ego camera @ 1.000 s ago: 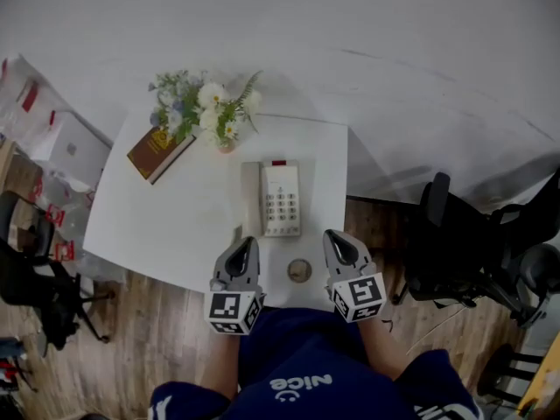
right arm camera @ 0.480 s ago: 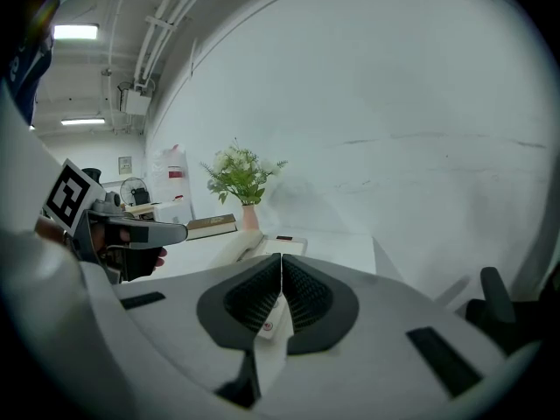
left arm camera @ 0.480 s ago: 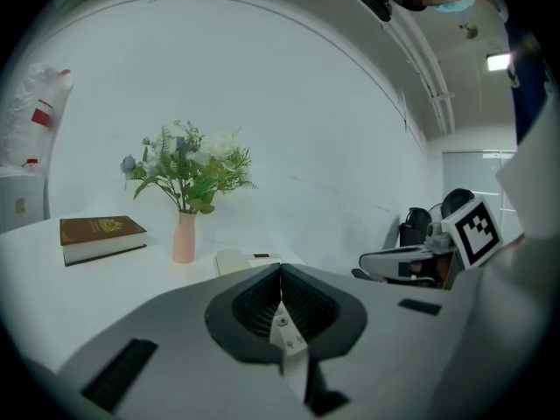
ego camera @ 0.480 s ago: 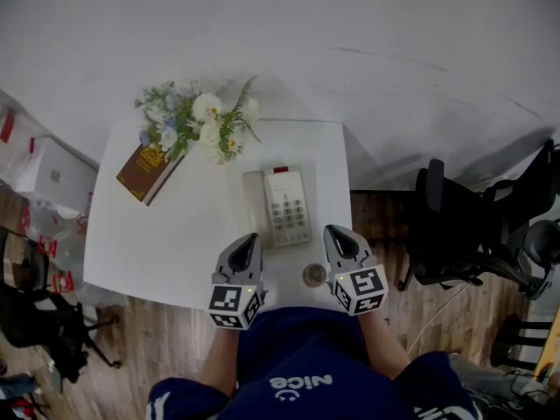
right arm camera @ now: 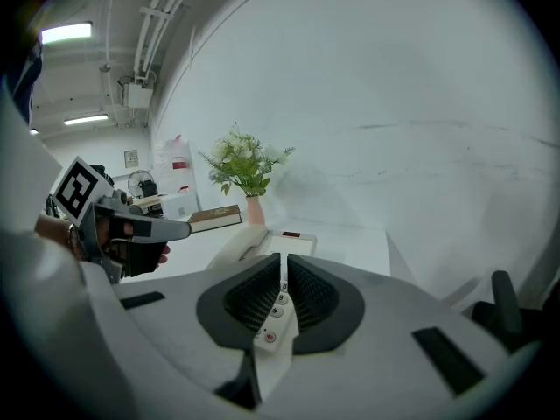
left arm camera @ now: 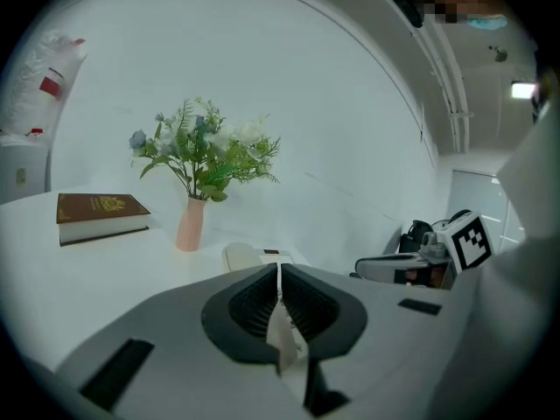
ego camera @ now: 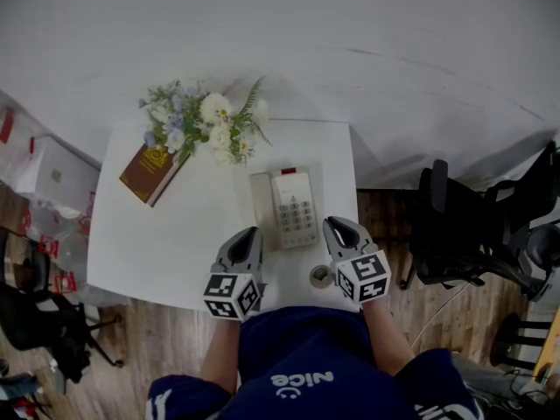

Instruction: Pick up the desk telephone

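A white desk telephone (ego camera: 287, 209) with a handset on its left side and a keypad lies on the white table (ego camera: 188, 234), near the right front. My left gripper (ego camera: 251, 234) hovers just in front of the phone's left corner, jaws shut with nothing between them. My right gripper (ego camera: 333, 227) hangs to the right of the phone's front corner, shut and empty too. In the left gripper view the telephone (left arm camera: 252, 255) peeks over my closed left gripper (left arm camera: 279, 274). From the right gripper view the telephone (right arm camera: 262, 243) lies straight ahead of my right gripper (right arm camera: 283, 274).
A pink vase of flowers (ego camera: 210, 128) and a brown book (ego camera: 152, 170) sit at the table's back left. A small round cup (ego camera: 322, 276) rests near the front right edge, beside my right gripper. Black office chairs (ego camera: 477, 243) stand to the right; boxes (ego camera: 52, 173) at left.
Both grippers have moved forward over the table's front edge, closer to the phone. Both stayed shut. The head view shifted slightly.
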